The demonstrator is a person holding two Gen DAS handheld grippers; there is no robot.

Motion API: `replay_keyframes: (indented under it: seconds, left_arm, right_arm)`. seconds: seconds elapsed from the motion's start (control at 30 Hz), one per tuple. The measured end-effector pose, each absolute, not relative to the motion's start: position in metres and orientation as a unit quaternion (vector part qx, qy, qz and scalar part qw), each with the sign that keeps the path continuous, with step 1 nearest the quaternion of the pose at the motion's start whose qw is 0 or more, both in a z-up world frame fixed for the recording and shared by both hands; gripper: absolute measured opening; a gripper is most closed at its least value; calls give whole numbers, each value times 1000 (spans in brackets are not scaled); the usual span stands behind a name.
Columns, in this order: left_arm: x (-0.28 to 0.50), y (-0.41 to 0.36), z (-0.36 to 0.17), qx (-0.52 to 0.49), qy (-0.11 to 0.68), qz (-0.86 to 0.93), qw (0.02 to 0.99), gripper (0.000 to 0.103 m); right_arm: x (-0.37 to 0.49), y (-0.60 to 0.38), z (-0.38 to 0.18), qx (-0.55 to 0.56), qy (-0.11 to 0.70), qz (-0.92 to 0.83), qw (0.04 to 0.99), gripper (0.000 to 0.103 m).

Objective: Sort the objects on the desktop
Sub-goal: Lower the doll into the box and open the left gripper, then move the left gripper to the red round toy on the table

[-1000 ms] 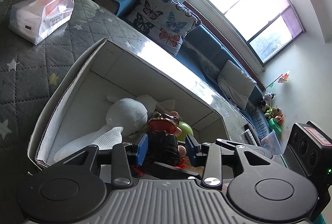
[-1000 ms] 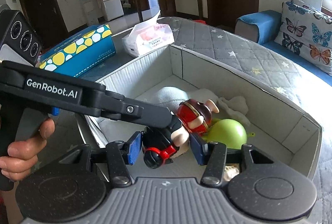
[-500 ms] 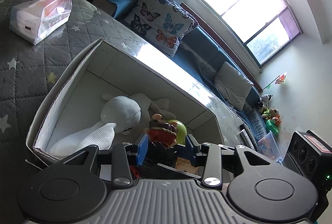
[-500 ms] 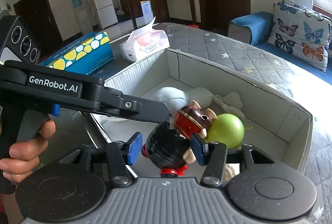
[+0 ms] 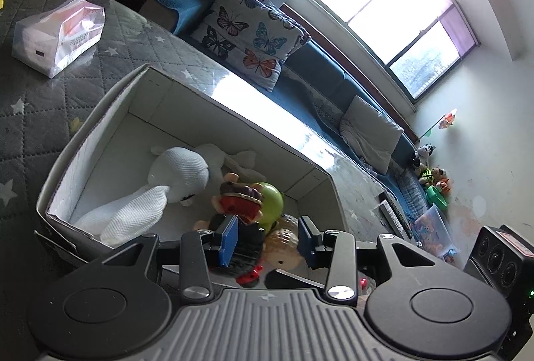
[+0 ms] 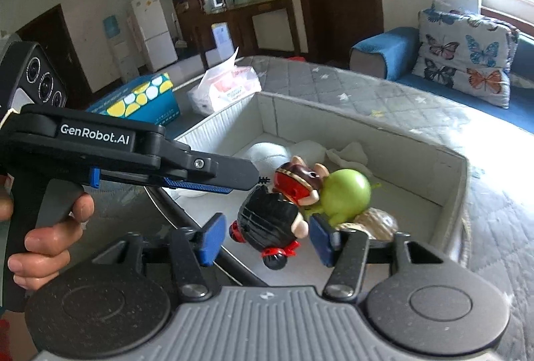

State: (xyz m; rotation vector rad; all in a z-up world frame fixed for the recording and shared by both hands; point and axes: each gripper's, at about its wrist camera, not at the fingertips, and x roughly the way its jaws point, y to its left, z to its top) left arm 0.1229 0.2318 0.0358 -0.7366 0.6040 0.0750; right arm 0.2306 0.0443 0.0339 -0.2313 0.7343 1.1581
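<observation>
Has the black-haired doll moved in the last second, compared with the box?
Yes. The black-haired doll was clamped between the left gripper's jaws; now those jaws are spread and it sits lower in the box, beside the green ball.

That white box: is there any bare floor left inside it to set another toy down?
Yes. The box has bare floor at its far end, between the end wall and the white plush rabbit. The near end is crowded: the black-haired doll, the red-capped figure, the green ball and a tan toy lie bunched together.
</observation>
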Motion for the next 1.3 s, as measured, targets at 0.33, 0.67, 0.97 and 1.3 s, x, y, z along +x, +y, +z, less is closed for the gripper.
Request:
replay_keyframes:
  seconds: [0.33, 0.67, 0.97, 1.3]
  left_arm:
    - [109, 189, 51, -321, 293, 15, 901, 42]
    - [96, 125, 47, -283, 319, -20, 904, 42]
    - [112, 73, 27, -261, 363, -35, 894, 42]
    - [125, 60, 11, -268, 387, -16, 882, 42]
  right_arm:
    - [220, -13, 47, -78, 313, 519, 792, 62]
    - [209, -78, 37, -103, 308, 488, 810, 67]
    - [227, -105, 22, -113, 316, 466, 819, 67]
    - [262, -103, 8, -110, 326, 492, 800, 68]
